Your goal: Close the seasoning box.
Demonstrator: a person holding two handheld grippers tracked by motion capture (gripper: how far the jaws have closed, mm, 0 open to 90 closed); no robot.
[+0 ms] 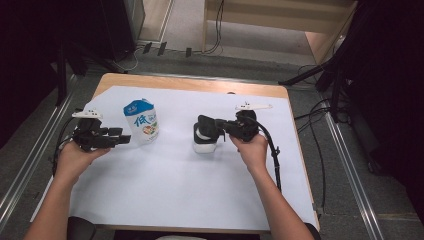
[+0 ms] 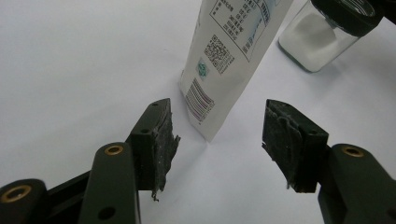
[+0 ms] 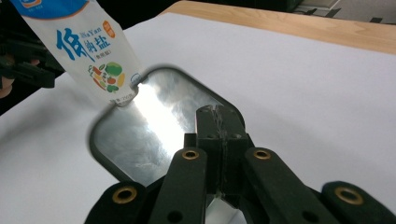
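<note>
Now your left hand-held gripper (image 1: 125, 138) sits at the 9 o'clock side of the surface (image 1: 175, 200), jaws apart and nothing between them, pointing at the pouch (image 1: 142, 120) just beside it. That pouch stands upright, white with a blue top, blue characters and a small picture of vegetables on its face. Right of it, near the centre of the surface, stands the jar (image 1: 205, 141), clear glass, part filled with white grains. Your right hand-held gripper (image 1: 206, 126) rests over the jar's top, jaws pressed together.

Your left gripper view gives you the pouch's (image 2: 229, 56) back: a barcode, a square code and fine print, with the jar (image 2: 322, 39) beyond it at 1 o'clock, well apart from your frayed pads (image 2: 161, 144). Your right gripper view shows the jar's shiny rounded lid (image 3: 140, 135) from above, dark-rimmed, right under your shut jaws, and the pouch's front (image 3: 88, 51) at 10 o'clock.
</note>
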